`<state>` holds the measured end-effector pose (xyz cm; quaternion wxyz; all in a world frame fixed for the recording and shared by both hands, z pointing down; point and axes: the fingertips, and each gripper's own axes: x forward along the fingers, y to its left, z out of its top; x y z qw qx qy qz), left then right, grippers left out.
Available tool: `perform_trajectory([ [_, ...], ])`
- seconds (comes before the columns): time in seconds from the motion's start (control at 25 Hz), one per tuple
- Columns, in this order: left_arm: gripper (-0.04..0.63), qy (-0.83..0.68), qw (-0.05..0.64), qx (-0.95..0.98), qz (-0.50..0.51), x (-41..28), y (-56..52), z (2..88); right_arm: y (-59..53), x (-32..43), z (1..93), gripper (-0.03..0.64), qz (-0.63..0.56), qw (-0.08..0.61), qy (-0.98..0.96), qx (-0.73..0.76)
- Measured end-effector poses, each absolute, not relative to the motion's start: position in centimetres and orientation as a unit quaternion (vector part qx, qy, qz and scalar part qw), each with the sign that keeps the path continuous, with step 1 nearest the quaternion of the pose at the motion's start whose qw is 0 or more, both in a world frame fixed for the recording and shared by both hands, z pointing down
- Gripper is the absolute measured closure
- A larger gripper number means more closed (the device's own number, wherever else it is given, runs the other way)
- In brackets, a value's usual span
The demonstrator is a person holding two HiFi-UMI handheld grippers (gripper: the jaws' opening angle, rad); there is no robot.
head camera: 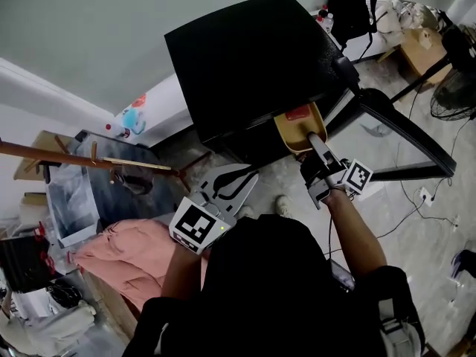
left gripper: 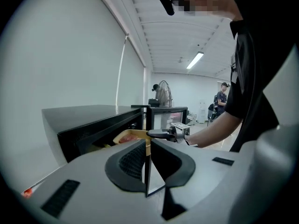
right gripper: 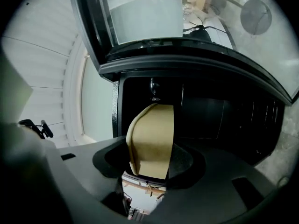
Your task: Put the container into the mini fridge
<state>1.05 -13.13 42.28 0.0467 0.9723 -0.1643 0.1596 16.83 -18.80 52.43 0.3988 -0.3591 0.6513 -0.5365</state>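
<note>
The black mini fridge stands with its glass door swung open to the right. My right gripper is shut on the near rim of a yellow container with something red inside, held at the mouth of the fridge. In the right gripper view the tan container sits between the jaws in front of the dark fridge interior. My left gripper hangs lower left of the fridge, shut and holding nothing. The left gripper view shows its jaws together, with the container at the fridge opening beyond.
A pink cloth lies at the lower left beside a wooden pole and a dark glass table. A fan, a backpack and floor cables lie to the right. People stand far off.
</note>
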Motion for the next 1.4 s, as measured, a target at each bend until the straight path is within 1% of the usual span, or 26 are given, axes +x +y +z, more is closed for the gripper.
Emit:
perform_trajectory([
  [0.56, 0.549, -0.238, 0.064, 0.958, 0.150, -1.5, -14.7, 41.9, -23.3, 16.7, 54.7, 0.393, -0.559, 0.388, 0.645, -0.347],
  [0.76, 0.549, -0.248, 0.063, 0.954, 0.156, -1.9, -14.6, 42.2, -24.7, 16.1, 55.2, 0.393, -0.563, 0.371, 0.653, -0.344],
  [0.92, 0.549, -0.260, 0.064, 0.950, 0.160, -2.7, -14.5, 42.6, -25.6, 16.1, 55.3, 0.393, -0.566, 0.376, 0.649, -0.344],
  [1.08, 0.549, -0.267, 0.066, 0.948, 0.158, -3.3, -14.3, 42.7, -25.9, 15.8, 55.2, 0.388, -0.555, 0.353, 0.668, -0.348],
  [1.16, 0.549, -0.265, 0.063, 0.948, 0.163, -3.5, -14.2, 43.0, -25.7, 15.2, 55.0, 0.335, -0.547, 0.335, 0.685, -0.346],
  [1.2, 0.549, -0.264, 0.062, 0.948, 0.165, -3.7, -14.3, 43.2, -25.5, 14.9, 54.9, 0.322, -0.545, 0.328, 0.691, -0.344],
  [1.4, 0.549, -0.265, 0.065, 0.949, 0.158, -4.2, -14.3, 43.1, -23.9, 13.6, 54.6, 0.304, -0.538, 0.302, 0.704, -0.352],
])
